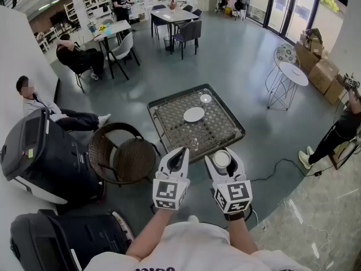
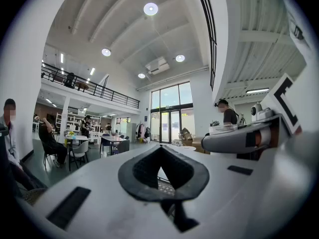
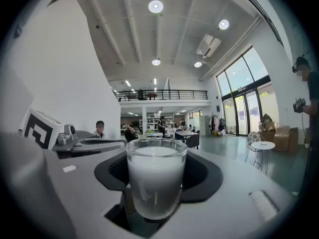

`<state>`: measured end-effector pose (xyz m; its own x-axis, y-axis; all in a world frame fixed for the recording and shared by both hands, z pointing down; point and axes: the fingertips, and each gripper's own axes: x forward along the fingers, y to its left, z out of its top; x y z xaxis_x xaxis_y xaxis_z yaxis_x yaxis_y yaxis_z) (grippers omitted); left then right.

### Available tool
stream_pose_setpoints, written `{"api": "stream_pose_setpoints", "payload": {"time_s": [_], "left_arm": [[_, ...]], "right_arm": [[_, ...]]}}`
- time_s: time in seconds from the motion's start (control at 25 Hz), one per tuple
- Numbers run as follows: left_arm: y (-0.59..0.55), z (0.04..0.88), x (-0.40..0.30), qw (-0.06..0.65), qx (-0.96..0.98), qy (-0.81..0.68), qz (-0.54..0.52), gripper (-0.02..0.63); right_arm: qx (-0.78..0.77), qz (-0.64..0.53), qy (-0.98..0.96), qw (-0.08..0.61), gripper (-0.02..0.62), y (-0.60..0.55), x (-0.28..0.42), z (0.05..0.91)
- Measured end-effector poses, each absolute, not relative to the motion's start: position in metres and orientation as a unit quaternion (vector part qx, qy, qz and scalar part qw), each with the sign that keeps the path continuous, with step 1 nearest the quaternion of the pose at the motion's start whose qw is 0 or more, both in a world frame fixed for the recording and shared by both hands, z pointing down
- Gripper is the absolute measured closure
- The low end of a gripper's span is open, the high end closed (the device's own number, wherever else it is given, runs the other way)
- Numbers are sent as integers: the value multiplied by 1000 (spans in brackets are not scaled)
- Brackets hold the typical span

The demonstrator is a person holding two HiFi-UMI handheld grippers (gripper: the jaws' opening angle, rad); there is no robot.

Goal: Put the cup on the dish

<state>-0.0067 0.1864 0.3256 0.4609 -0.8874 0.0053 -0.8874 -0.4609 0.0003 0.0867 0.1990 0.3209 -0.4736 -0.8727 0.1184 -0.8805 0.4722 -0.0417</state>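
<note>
My right gripper (image 1: pixel 223 158) is shut on a frosted glass cup (image 1: pixel 221 159) and holds it upright in the air, short of the table. In the right gripper view the cup (image 3: pixel 156 183) stands between the dark pads (image 3: pixel 207 176) and fills the middle of the picture. A white dish (image 1: pixel 193 114) lies near the middle of the low mesh-topped table (image 1: pixel 169 126), ahead of both grippers. My left gripper (image 1: pixel 180 153) is beside the right one, shut and holding nothing. Its jaws meet at the tip in the left gripper view (image 2: pixel 160 151).
A small white bowl (image 1: pixel 206 99) sits on the table behind the dish. A wicker chair (image 1: pixel 121 157) stands left of the table, with black machines (image 1: pixel 39 151) further left. A cable (image 1: pixel 276 165) crosses the floor at the right. A person (image 1: pixel 338 131) stands at the far right.
</note>
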Motion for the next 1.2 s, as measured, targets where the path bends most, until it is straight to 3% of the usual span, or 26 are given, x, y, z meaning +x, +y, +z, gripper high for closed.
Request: {"api": "stream_pose_setpoints", "payload": {"time_s": [0.48, 1.2], "left_arm": [[179, 335, 45, 4, 861, -509, 14, 603], [117, 373, 55, 50, 869, -491, 30, 603]], "right_arm": [[515, 52, -855, 33, 345, 190, 135, 325], [514, 85, -853, 38, 344, 136, 137, 358]]}}
